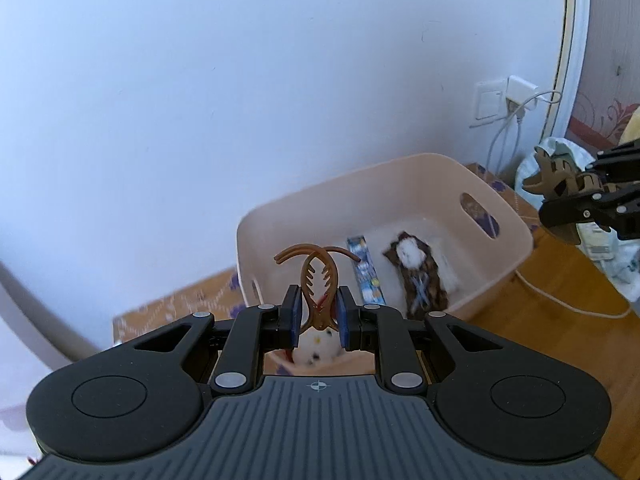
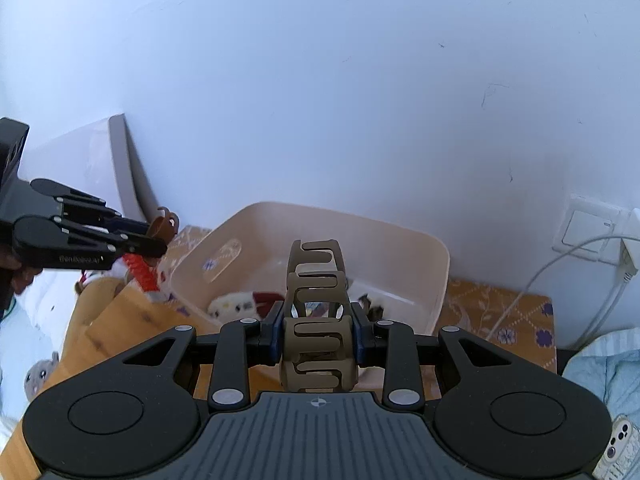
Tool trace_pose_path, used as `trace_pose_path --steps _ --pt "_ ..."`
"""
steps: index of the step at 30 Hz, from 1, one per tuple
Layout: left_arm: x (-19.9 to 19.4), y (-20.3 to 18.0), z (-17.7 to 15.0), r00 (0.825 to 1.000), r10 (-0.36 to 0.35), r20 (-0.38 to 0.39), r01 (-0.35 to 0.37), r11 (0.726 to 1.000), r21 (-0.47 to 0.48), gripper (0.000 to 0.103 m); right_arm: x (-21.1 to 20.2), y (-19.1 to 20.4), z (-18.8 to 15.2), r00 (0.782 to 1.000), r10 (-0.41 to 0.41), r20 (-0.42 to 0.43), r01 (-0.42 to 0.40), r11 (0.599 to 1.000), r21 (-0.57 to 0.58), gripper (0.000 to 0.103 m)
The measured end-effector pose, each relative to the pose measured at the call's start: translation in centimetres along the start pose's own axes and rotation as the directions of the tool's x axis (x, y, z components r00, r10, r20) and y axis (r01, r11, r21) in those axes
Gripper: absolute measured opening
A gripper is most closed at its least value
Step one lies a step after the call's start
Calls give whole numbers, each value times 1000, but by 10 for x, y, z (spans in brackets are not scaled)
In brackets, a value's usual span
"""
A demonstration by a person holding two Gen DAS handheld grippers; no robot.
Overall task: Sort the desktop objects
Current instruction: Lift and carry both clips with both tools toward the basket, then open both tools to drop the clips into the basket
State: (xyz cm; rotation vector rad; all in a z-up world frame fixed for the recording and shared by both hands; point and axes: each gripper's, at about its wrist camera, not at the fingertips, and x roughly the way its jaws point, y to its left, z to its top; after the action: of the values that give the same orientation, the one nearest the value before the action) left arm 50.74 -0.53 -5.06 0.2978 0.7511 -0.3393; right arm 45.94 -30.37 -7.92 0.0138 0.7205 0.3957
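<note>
My left gripper [image 1: 318,312] is shut on a thin brown hair claw clip [image 1: 319,280] and holds it in the air, near the front left of a beige plastic basket [image 1: 320,200]. My right gripper [image 2: 318,330] is shut on a large khaki hair claw clip [image 2: 318,320] in front of the same basket [image 2: 438,276]. The basket holds a blue packet [image 1: 366,276], a brown and white fluffy item [image 1: 416,276] and a white spotted item [image 2: 230,304]. The right gripper with its clip shows at the right edge of the left wrist view [image 1: 576,200]. The left gripper shows at the left of the right wrist view [image 2: 152,240].
The basket stands on a wooden desk [image 1: 560,320] with a patterned orange cloth [image 2: 500,320], against a white wall. A wall socket with charger and white cable [image 1: 516,100] is at the right. A red item [image 2: 138,270] lies left of the basket. A phone [image 2: 618,448] lies at the lower right.
</note>
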Motion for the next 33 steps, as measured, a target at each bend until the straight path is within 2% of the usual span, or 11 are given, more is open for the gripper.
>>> trace_pose_path --steps 8,15,23,33 --pt "42 -9 16 1000 6 -15 -7 1000 -19 18 44 -6 12 1000 -24 -16 25 999 45 31" --pt "87 -12 18 996 21 -84 -25 998 -52 18 84 -8 9 995 -66 -71 70 996 58 31" --pt "128 -4 6 978 26 -205 -42 997 -71 18 122 -11 -1 983 -97 -153 110 991 76 31" --pt "146 -14 -5 957 39 -287 -55 997 -46 18 145 -13 -21 962 -144 -231 163 984 67 30"
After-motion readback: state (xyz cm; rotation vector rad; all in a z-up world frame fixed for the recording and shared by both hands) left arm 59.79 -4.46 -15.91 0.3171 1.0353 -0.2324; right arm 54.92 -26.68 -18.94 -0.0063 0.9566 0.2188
